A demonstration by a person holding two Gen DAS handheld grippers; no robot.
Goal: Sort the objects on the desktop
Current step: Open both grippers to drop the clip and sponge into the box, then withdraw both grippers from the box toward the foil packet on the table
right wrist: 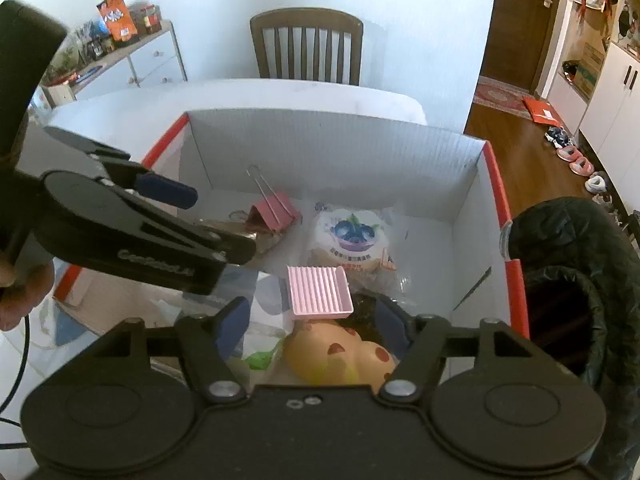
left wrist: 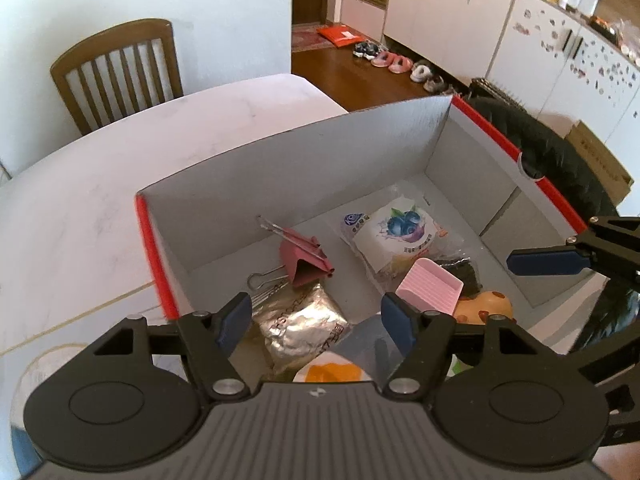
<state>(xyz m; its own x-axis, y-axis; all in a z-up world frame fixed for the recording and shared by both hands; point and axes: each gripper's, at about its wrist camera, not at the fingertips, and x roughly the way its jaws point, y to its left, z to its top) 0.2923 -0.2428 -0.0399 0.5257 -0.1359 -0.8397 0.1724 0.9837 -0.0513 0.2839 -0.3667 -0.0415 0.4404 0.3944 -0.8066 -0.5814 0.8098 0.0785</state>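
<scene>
A red-edged cardboard box (left wrist: pixel 304 168) stands on the pale table and holds several items: a pink binder clip (left wrist: pixel 306 264), a silver foil packet (left wrist: pixel 298 328), a blueberry snack packet (left wrist: pixel 400 232), a pink ridged tray (left wrist: pixel 430 286) and a yellow spotted toy (left wrist: pixel 486 306). My left gripper (left wrist: pixel 316 320) hangs open over the foil packet with nothing between its pads. My right gripper (right wrist: pixel 312 322) is open above the pink tray (right wrist: pixel 320 290) and the yellow toy (right wrist: pixel 340 354), pressing on neither. One of its blue fingertips (left wrist: pixel 548 261) shows at the right of the left wrist view.
A wooden chair (right wrist: pixel 306 44) stands behind the table (left wrist: pixel 100 184). A black padded jacket (right wrist: pixel 576 280) lies against the box's right side. A hand (right wrist: pixel 16 296) holds the left gripper's body (right wrist: pixel 132 232) over the box's left edge. Shoes (left wrist: pixel 392 60) line the wooden floor.
</scene>
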